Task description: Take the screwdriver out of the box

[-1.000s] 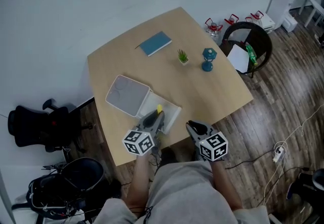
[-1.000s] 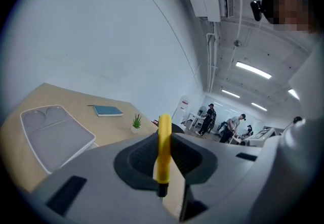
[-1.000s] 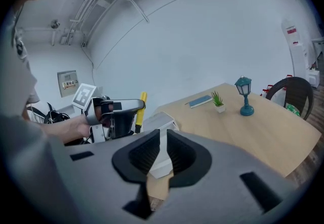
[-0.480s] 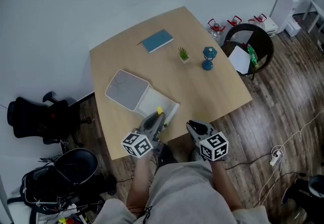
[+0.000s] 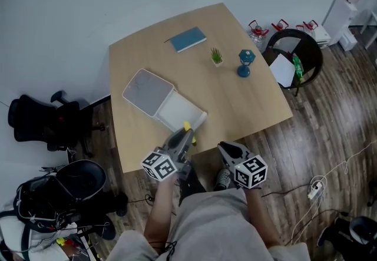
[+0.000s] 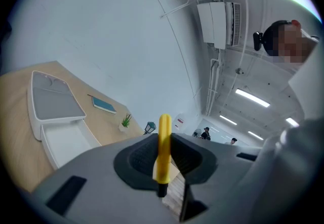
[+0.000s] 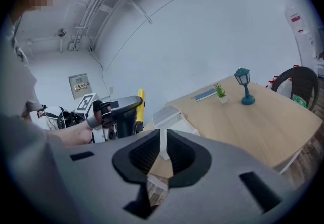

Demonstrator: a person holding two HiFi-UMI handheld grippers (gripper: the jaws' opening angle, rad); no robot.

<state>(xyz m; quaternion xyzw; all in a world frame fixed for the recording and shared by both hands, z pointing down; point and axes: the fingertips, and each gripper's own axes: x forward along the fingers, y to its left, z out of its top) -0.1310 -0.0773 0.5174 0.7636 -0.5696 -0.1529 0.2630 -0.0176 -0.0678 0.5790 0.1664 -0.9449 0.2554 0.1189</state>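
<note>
The screwdriver (image 6: pixel 163 149) is clamped upright in the left hand-held gripper (image 5: pixel 180 142), lower right of the box (image 5: pixel 177 114); the right hand-held gripper (image 5: pixel 230 149) is narrowly parted, empty.

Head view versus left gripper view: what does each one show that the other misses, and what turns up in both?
Only the head view shows the right gripper and the black office chair beside the table. Only the left gripper view shows the wall air conditioner, the ceiling lights and, close up, how the left gripper clamps the yellow screwdriver. Both show that gripper with the screwdriver, the table, the open white box, the blue book, the small plant and the blue lamp.
</note>
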